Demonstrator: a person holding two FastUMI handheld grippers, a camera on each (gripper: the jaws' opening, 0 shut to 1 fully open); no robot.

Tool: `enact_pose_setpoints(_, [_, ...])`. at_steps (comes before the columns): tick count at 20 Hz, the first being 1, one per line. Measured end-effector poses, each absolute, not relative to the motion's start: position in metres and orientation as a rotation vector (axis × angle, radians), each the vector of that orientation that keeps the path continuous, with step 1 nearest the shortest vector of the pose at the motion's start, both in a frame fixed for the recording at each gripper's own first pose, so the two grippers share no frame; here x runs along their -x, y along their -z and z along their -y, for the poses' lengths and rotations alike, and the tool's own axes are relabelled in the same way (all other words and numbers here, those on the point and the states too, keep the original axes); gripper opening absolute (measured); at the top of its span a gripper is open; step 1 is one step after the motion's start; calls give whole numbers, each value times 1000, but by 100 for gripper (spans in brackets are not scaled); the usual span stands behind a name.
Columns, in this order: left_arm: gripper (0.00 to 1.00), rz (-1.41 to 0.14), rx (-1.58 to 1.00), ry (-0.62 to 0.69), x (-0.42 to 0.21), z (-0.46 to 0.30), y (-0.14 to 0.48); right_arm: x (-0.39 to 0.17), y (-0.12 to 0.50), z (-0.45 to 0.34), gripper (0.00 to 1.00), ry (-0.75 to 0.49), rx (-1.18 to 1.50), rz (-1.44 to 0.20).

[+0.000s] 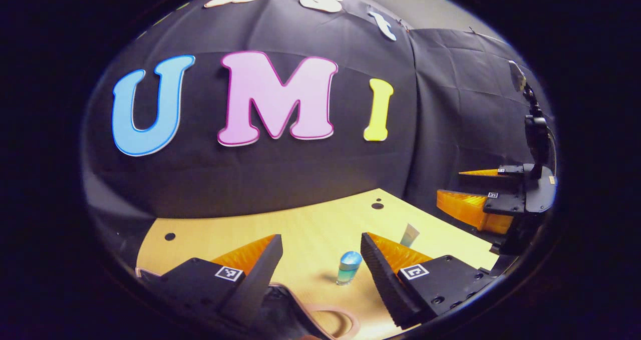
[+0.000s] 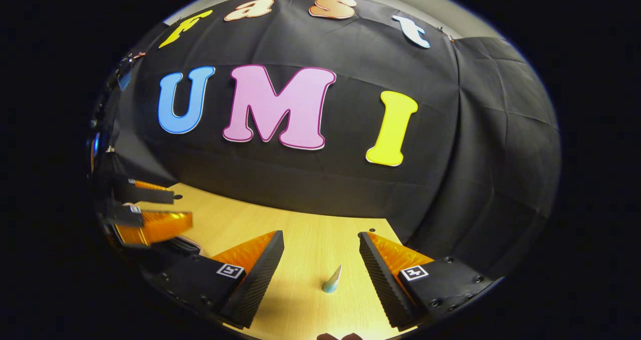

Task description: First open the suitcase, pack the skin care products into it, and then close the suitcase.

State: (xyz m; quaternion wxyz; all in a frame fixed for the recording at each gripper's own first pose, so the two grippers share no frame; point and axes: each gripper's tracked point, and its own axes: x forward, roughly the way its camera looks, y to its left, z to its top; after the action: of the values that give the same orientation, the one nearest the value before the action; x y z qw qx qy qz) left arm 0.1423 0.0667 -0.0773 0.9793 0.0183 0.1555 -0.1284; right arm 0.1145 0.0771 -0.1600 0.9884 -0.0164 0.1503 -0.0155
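Left gripper (image 1: 320, 265) is hovering low over the light wooden tabletop (image 1: 310, 225), jaws spread wide, gripping nothing. Just under its fingers a dark rounded edge with a pale pinkish trim (image 1: 320, 312) is peeking in at the bottom of the left gripper view; likely the suitcase, but too cut off to tell whether its lid is up or down. Between the fingers, slightly farther off, a small clear bottle with a blue domed cap and teal liquid (image 1: 348, 268) is standing upright on the table. Beyond it, near the right finger, a pale teal squeeze tube (image 1: 409, 235) is standing apart from the bottle.

Right gripper (image 2: 320, 265) is also hanging open and empty; the same tube (image 2: 332, 280) is sitting between its fingers, untouched, standing on its wide end.

Progress judged: both of the 2 visible skin care products are sitting on the table unpacked, so packing and closing are left; opening status cannot be told.

Farther off, each view is catching the other gripper at its edge, jaws apart. The suitcase interior is hidden.
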Motion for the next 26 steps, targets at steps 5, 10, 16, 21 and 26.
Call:
enact_pose_setpoints(5, [98,-482,-17,294,-146,-44,132,-123,188,-68,97,-6,29,-344])
enact_pose_setpoints(10, [99,-597,-4,318,-163,-30,168,-123,225,-59,97,-42,42,-420])
enact_pose_setpoints(16, [94,-644,-78,341,-196,-14,186,-133,272,-51,97,-65,55,-503])
enact_pose_setpoints(21, [54,-651,-115,351,-209,-9,201,-147,338,-45,97,-77,36,-636])
enact_pose_setpoints(26, [54,-655,-135,379,-211,-5,202,-160,404,-41,98,-44,-66,-783])
